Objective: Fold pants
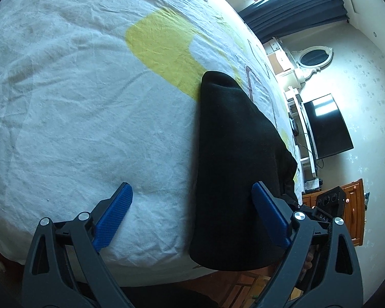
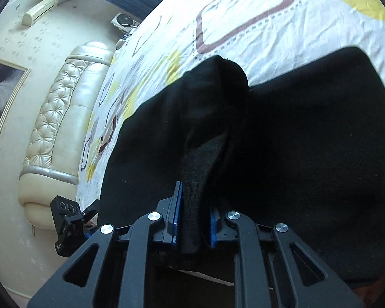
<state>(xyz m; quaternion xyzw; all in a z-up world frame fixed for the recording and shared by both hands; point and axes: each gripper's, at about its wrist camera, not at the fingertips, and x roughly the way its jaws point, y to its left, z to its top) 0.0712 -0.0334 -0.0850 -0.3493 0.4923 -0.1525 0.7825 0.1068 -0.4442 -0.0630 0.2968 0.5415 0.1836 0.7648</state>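
Note:
Black pants (image 1: 233,159) lie on a bed with a white patterned sheet (image 1: 77,107). In the left wrist view my left gripper (image 1: 192,213) is open with blue pads, just above the sheet at the near edge; its right pad (image 1: 269,215) is over the pants' near end, its left pad (image 1: 113,215) over bare sheet. In the right wrist view my right gripper (image 2: 193,218) is shut on a bunched fold of the pants (image 2: 295,141), lifting a ridge of cloth (image 2: 213,107). The left gripper (image 2: 66,220) shows at the lower left of that view.
The bed's near edge (image 1: 146,269) runs below the left gripper. A cream tufted headboard (image 2: 54,128) stands at the bed's end. A TV (image 1: 326,125), white shelving, a wooden cabinet (image 1: 351,205) and dark curtains (image 1: 295,5) line the walls.

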